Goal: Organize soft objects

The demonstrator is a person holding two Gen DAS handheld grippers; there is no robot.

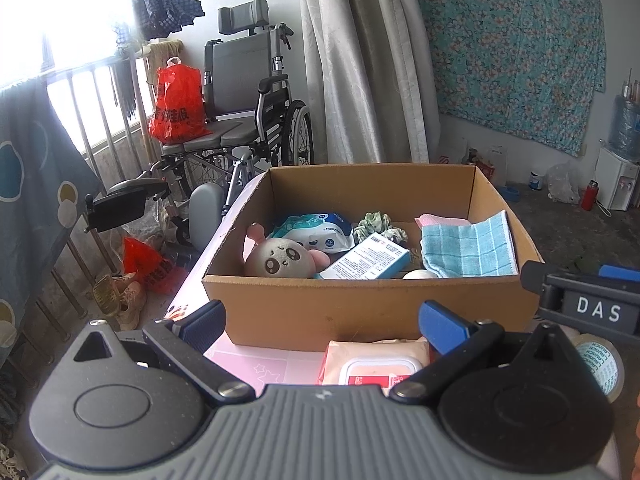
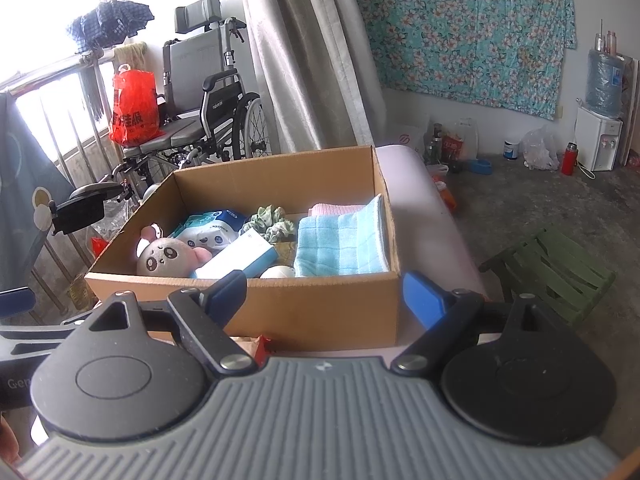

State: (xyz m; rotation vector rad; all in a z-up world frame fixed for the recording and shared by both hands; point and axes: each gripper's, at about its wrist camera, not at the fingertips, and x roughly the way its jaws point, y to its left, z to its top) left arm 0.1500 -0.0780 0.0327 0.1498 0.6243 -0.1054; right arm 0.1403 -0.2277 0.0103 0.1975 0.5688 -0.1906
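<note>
**Open box on a pink desk, both grippers waiting in front**

A pink desk (image 1: 256, 364) carries one cardboard box (image 1: 360, 308), with a wheelchair (image 1: 248, 120) and curtain (image 1: 360, 60) behind. Inside lie one plush toy (image 1: 276, 262) at the left, one wipes pack (image 1: 316, 232), one green scrunchie (image 1: 378, 226), one blue-white carton (image 1: 366, 262) and one blue cloth (image 1: 468, 250) over a pink one at the right. The left gripper (image 1: 324, 326) and right gripper (image 2: 324, 296) hang near the box's near wall, jaws spread wide, nothing between them. Only the left view shows a second wipes pack (image 1: 374, 364) and a tape roll (image 1: 600, 364) on the desk; only the right shows a green stool (image 2: 556, 272).
</note>
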